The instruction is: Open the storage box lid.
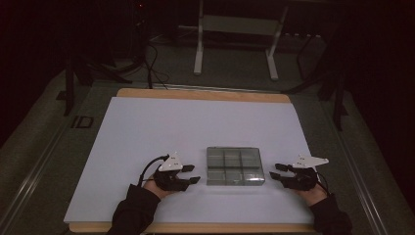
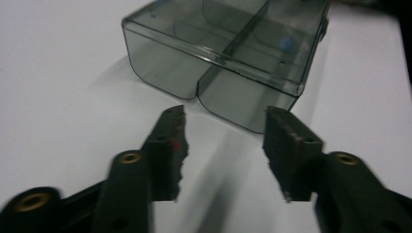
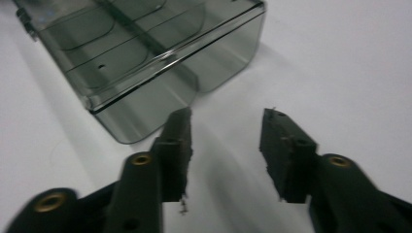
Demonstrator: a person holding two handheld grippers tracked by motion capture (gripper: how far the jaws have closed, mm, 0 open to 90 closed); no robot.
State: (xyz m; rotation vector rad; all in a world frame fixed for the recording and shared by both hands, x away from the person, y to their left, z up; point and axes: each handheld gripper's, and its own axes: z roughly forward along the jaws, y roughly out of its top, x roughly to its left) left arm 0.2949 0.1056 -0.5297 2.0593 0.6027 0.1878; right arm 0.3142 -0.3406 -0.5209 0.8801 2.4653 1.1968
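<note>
A smoky transparent plastic box [image 1: 235,166] with a closed lid and several compartments lies on the white sheet, near the front middle. My left gripper [image 1: 195,174] rests just left of the box, open, with nothing between its jaws. In the left gripper view the box [image 2: 228,53] lies a short way ahead of the gripper [image 2: 226,126]. My right gripper [image 1: 274,170] sits just right of the box, open and empty as well. The right gripper view shows the box [image 3: 145,58] ahead and to the left of the gripper [image 3: 226,126].
A white sheet [image 1: 147,127] covers a wooden table [image 1: 205,94]. Beyond the table's far edge stands a white metal frame [image 1: 235,44], with cables [image 1: 151,63] on the dark floor. Dark sleeves [image 1: 132,210] enter from the bottom.
</note>
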